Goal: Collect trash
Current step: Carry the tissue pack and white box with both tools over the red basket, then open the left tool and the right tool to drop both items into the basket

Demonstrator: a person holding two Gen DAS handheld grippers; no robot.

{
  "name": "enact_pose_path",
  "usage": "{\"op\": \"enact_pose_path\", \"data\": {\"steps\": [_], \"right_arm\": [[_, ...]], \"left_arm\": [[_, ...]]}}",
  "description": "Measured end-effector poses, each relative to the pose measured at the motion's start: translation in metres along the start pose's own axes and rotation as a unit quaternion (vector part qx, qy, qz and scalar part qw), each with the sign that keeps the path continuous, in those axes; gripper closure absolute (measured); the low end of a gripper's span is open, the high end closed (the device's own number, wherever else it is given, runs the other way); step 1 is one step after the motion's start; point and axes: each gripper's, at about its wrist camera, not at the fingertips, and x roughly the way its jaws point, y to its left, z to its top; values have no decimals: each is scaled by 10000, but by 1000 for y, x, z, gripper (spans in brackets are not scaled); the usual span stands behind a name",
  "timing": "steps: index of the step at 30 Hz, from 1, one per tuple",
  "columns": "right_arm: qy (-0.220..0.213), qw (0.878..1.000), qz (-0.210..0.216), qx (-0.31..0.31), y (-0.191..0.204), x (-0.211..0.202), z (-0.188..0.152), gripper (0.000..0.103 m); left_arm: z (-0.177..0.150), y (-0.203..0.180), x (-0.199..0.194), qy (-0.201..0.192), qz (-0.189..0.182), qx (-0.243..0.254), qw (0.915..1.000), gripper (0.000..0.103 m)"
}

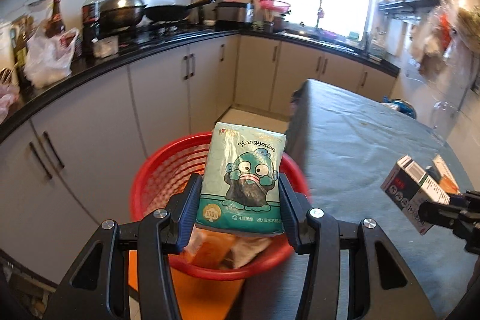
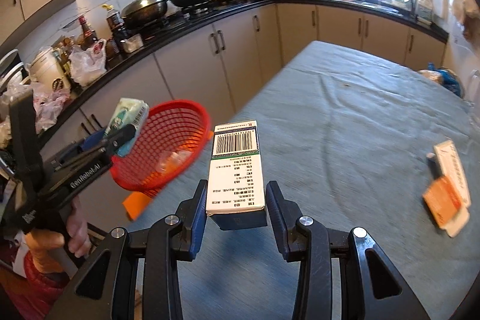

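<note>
left gripper (image 1: pixel 240 200) hides tissue pack's (image 1: pixel 243 176) barcode.

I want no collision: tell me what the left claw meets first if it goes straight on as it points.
Most likely the red basket. The left claw, shut on a tissue pack, points over the basket's mouth, so its far rim or mesh wall lies first in line. Depth is unclear; it might pass above the rim toward the cabinets.
</note>
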Motion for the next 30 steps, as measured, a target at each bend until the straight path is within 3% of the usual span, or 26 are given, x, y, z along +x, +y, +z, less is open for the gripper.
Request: {"op": "enact_pose_path", "data": {"steps": [12,22,30], "right_arm": [[407,9963,760,39,45,76,41,61],[735,9935,850,196,56,130,53,61],[797,9932,830,174,57,143,55,60]], "left_arm": [[-10,36,36,361,164,-224,9990,55],[-15,49,53,535,196,-299,9979,55],[-15,53,57,589,167,-360,9975,54]]}}
